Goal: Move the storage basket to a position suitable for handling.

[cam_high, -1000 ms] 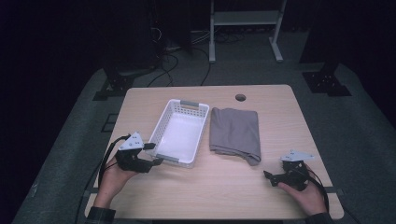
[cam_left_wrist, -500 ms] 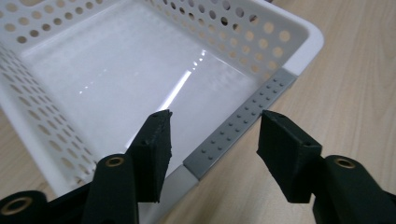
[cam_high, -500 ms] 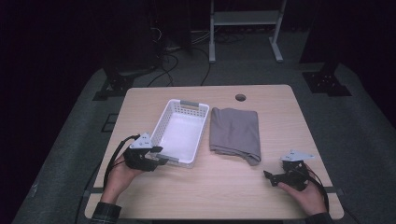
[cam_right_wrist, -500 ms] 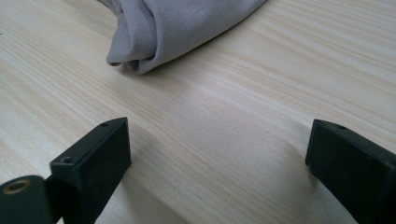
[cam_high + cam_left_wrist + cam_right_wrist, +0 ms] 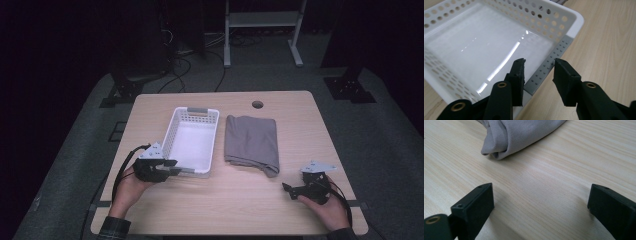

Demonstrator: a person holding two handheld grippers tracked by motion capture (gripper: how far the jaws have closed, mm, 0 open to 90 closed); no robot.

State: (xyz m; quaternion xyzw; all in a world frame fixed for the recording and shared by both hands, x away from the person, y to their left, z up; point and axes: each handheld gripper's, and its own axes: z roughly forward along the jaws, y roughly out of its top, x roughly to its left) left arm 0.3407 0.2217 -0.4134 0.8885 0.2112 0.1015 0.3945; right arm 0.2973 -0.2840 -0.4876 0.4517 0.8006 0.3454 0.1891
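A: Basket (image 5: 190, 142) position?
B: Tabletop (image 5: 240, 195), left of folded cloth (image 5: 252, 142). Left tool (image 5: 537, 68) part open, straddling the grey handle (image 5: 549, 67), gripping nothing.
A: Handling?
B: Likely light, rigid, slippery plastic; take the rim. Right tool (image 5: 540, 200) wide open, empty.

Gripper (image 5: 539, 62) astride the basket's grey handle (image 5: 549, 67) — jaws parted.

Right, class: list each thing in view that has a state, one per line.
White perforated plastic basket: upright, empty.
Grey folded cloth: folded, flat on table beside basket.
Left hand-held gripper: open, jaws straddling basket's grey rim handle.
Right hand-held gripper: wide open, holding nothing, facing the cloth.
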